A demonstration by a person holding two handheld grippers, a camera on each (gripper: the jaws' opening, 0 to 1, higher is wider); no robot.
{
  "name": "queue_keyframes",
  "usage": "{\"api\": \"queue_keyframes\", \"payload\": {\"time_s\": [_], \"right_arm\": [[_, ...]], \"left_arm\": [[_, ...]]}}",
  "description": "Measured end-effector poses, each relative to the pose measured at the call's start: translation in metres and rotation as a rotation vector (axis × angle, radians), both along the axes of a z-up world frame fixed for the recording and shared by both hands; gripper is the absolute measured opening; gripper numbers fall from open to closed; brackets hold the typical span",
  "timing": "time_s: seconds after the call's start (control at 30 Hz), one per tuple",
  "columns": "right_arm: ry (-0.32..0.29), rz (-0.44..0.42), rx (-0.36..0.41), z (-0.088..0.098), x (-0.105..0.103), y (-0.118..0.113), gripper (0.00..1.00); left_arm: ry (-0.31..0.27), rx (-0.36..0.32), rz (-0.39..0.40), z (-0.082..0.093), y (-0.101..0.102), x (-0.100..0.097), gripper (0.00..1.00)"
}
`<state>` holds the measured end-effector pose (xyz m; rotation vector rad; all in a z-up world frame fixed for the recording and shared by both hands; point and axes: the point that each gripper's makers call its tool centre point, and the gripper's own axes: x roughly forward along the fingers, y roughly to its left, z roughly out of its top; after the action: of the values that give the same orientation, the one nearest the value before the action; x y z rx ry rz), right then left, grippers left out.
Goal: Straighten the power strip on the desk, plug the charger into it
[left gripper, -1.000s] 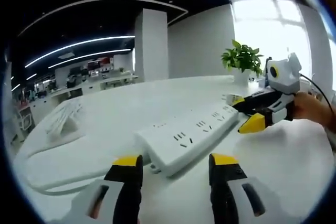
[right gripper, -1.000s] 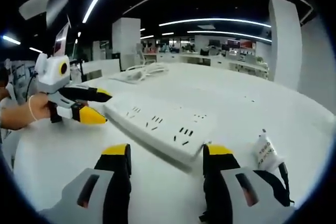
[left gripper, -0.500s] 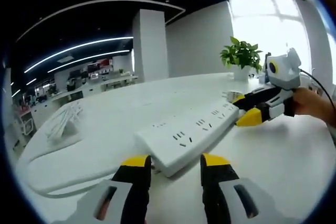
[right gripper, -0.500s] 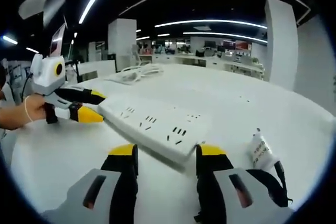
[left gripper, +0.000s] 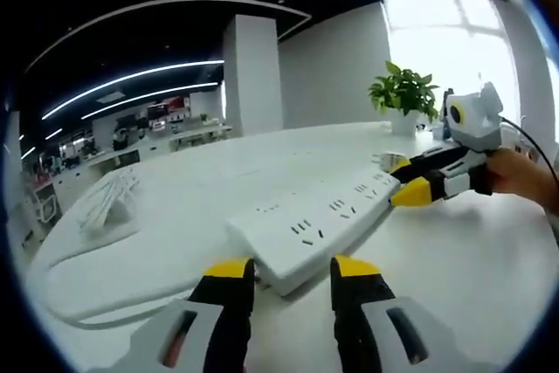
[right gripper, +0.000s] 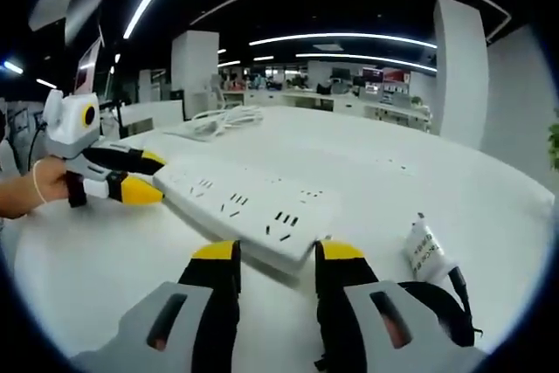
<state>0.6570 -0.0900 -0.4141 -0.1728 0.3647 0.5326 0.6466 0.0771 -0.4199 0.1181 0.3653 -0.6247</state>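
Observation:
A long white power strip (left gripper: 306, 224) lies slantwise on the white desk (left gripper: 463, 277). My left gripper (left gripper: 291, 270) holds its near end between the yellow-tipped jaws, which press on both sides. At the strip's far end, my right gripper (left gripper: 406, 181) clamps it the same way. In the right gripper view the strip (right gripper: 244, 203) runs away to the left, with my right gripper (right gripper: 277, 252) shut on its near end and my left gripper (right gripper: 148, 178) on the far end. A white charger (right gripper: 425, 249) with a black cable lies on the desk just right of my right gripper.
The strip's white cord (left gripper: 96, 303) curves off across the desk. A potted plant (left gripper: 403, 93) stands at the back, a white slatted object (left gripper: 105, 198) to the left. A coil of white cable (right gripper: 231, 118) lies far across the desk. A person's hand (left gripper: 524, 176) holds each gripper.
Both pairs of jaws have narrowed onto the ends of the power strip. The strip and both views have shifted only slightly.

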Motion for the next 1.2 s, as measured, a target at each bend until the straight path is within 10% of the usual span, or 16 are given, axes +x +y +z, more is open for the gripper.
{"api": "queue_keyframes", "payload": {"time_s": [1.2], "right_arm": [[0.019, -0.058, 0.001, -0.001, -0.001, 0.01, 0.32]], "left_arm": [[-0.002, -0.004, -0.014, 0.0, 0.01, 0.008, 0.33]]}}
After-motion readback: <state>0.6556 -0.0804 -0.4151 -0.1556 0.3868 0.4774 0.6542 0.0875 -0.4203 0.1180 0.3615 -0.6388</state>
